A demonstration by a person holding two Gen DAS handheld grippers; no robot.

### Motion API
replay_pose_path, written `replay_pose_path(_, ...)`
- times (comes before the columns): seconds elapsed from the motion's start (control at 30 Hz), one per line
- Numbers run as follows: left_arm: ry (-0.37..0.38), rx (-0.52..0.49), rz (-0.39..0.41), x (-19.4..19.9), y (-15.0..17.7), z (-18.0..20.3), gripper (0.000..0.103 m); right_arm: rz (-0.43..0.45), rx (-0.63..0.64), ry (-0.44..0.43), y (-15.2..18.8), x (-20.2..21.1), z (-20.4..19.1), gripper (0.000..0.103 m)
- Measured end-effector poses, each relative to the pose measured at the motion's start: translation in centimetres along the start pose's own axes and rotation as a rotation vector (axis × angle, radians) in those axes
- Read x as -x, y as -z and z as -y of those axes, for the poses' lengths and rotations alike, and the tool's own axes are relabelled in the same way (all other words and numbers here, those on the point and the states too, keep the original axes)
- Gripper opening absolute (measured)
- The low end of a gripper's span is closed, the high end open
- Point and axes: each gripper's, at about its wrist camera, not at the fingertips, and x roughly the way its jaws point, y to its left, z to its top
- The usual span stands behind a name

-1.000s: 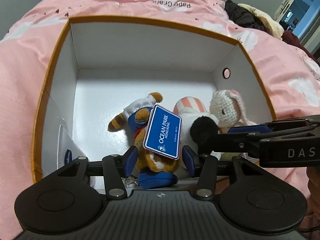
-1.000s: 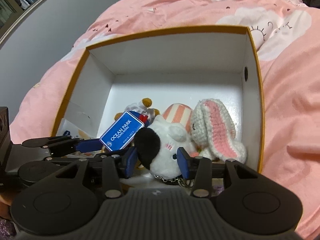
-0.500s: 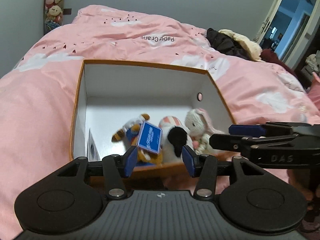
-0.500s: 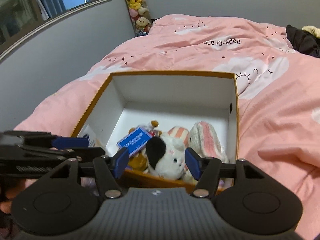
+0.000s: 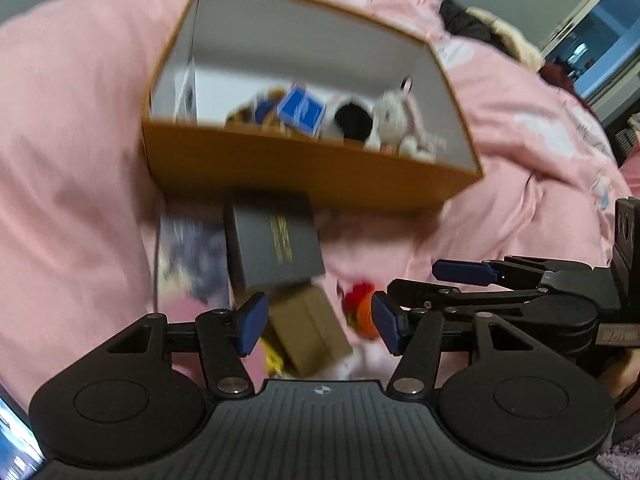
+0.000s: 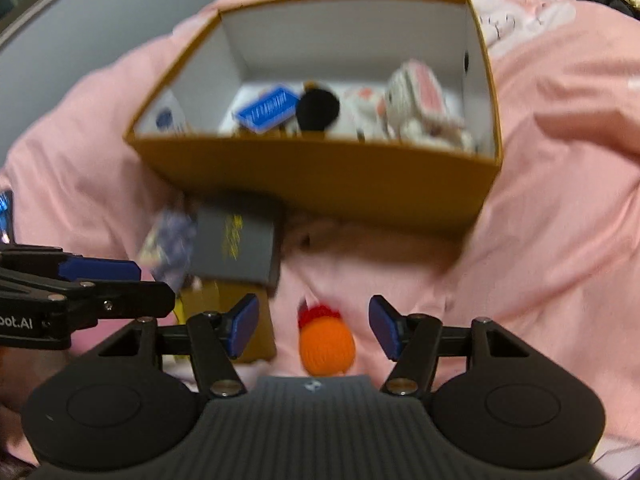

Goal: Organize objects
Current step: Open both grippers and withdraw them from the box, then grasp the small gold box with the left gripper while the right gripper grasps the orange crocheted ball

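Observation:
An orange cardboard box [image 5: 304,172] [image 6: 320,172] sits on the pink bed and holds several plush toys, among them a white crochet bunny [image 5: 394,118] [image 6: 416,100] and a toy with a blue tag [image 5: 300,108] [image 6: 267,109]. In front of the box lie a dark grey box [image 5: 276,242] [image 6: 236,242], a tan box [image 5: 310,330] [image 6: 240,320], a purple packet [image 5: 192,260] [image 6: 170,242] and an orange-and-red knitted toy [image 5: 362,308] [image 6: 326,340]. My left gripper [image 5: 318,326] is open over the tan box. My right gripper [image 6: 314,326] is open around the orange toy, not touching it.
The pink duvet [image 5: 72,160] [image 6: 560,200] covers the whole bed. Dark clothes [image 5: 472,24] lie at the far right. A doorway [image 5: 604,48] is beyond them. A grey wall [image 6: 60,20] runs along the left.
Both grippers have pulled back out of the orange box and tilted down. The loose items in front of the box have come into view. The frames are motion-blurred.

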Motion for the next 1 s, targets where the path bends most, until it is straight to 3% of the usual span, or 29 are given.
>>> replay_pose_path(0.6,-0.089,0.025,-0.188,-5.1,0.0,1.2,0.067,-0.134,0.029,-0.030,1.3,-4.1,0.5,0.062)
replay_pose_path(1.0,-0.095,0.025,-0.230,-7.0,-0.4,1.4,0.066,-0.187,0.009,-0.042,1.2,-6.1,1.0,0.049)
